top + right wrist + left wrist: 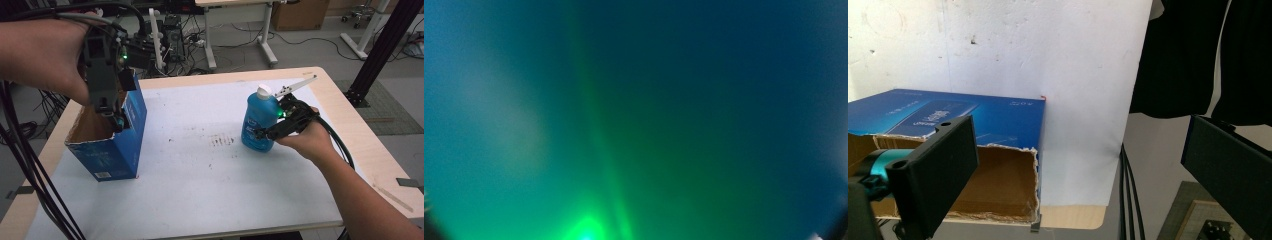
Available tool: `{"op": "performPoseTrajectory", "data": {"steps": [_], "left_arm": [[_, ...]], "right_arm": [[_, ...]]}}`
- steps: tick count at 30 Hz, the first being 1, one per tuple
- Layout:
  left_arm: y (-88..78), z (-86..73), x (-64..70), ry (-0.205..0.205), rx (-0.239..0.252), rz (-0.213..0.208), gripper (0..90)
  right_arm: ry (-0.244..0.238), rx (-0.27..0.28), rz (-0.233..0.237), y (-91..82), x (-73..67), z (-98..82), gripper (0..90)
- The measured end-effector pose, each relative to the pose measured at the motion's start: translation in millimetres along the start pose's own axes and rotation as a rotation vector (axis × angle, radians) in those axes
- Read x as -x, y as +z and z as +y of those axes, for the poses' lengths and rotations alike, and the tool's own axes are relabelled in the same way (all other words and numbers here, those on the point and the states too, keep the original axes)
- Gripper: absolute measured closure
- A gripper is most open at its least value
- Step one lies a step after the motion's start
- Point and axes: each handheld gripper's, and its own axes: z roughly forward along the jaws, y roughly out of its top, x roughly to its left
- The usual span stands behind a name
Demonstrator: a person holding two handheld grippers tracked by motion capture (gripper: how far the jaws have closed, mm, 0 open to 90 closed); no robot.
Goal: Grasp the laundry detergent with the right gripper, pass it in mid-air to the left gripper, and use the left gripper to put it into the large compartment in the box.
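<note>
At centre right of the high view, our right tongs [263,133] pinch the blue bottle [259,120] upright on the counter [200,165]. At upper left, our left tongs [114,117] hang spread over the open box [107,140]. Risk, in our judgement: a low side grip lets the bottle tip when lifted.

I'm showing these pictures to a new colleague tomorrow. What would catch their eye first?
Probably the blue bottle with its white cap, upright right of centre on the white table cover, the right gripper pressed against it. Next, the torn-open blue box at the left edge, with the left gripper above its opening.
</note>
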Motion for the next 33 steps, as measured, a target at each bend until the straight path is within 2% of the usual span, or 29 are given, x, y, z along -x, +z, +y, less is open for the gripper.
{"op": "performPoseTrajectory", "data": {"steps": [5,15,22,26,27,28,33], "left_arm": [[0.0,-1.2,-0.8,-0.003,-0.003,0.001,1.8],[0.5,-2.3,-1.1,-0.007,-0.008,-0.001,1.8],[0.7,-1.6,-1.9,-0.007,-0.008,-0.001,1.8],[1.3,-0.8,-2.4,-0.008,-0.006,0.000,1.8],[1.2,-0.6,-2.5,-0.007,-0.006,-0.001,1.8],[1.2,-0.5,-2.4,-0.007,-0.005,-0.002,1.8],[1.4,-1.0,-3.2,-0.008,-0.010,-0.002,1.8]], "right_arm": [[0.020,0.029,0.002,4.2,0.4,-0.9,2.2],[0.027,0.097,-0.013,6.6,-0.1,-2.7,4.5],[0.008,0.102,-0.027,7.4,-1.4,-3.6,7.4],[0.008,0.121,-0.035,7.4,-1.4,-5.6,8.5],[0.008,0.124,-0.035,7.5,-1.5,-6.1,9.9],[0.003,0.129,-0.034,7.0,-1.8,-6.7,15.2],[0.002,0.161,-0.033,7.4,-2.1,-10.4,15.5]]}}
